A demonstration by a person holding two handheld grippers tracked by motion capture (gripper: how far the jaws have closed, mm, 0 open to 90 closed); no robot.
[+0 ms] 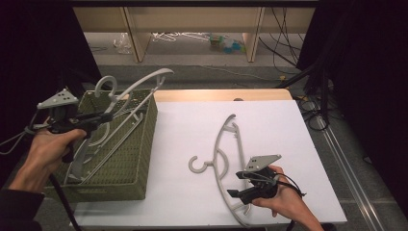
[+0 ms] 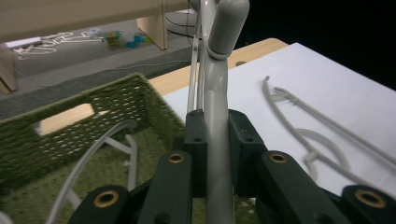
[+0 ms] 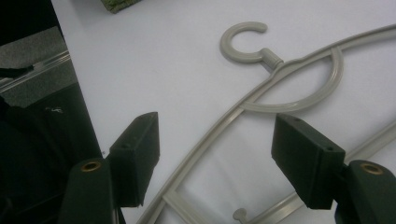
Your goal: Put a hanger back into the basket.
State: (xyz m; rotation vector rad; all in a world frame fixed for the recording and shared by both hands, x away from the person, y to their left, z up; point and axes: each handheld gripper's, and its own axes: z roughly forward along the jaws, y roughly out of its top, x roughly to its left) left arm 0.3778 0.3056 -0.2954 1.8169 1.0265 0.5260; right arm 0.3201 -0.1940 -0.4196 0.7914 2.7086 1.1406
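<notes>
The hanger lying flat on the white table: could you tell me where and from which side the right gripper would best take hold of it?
Probably the thin curved shoulder bar of the hanger, coming straight down from above. It lies flat on the white table, so only a top approach can straddle it, and the open right gripper already hovers with that bar between its jaws. The hook is thicker and curved.

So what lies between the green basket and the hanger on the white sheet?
Nothing: bare white sheet separates the green basket from the flat hanger, shown in the high view.
</notes>
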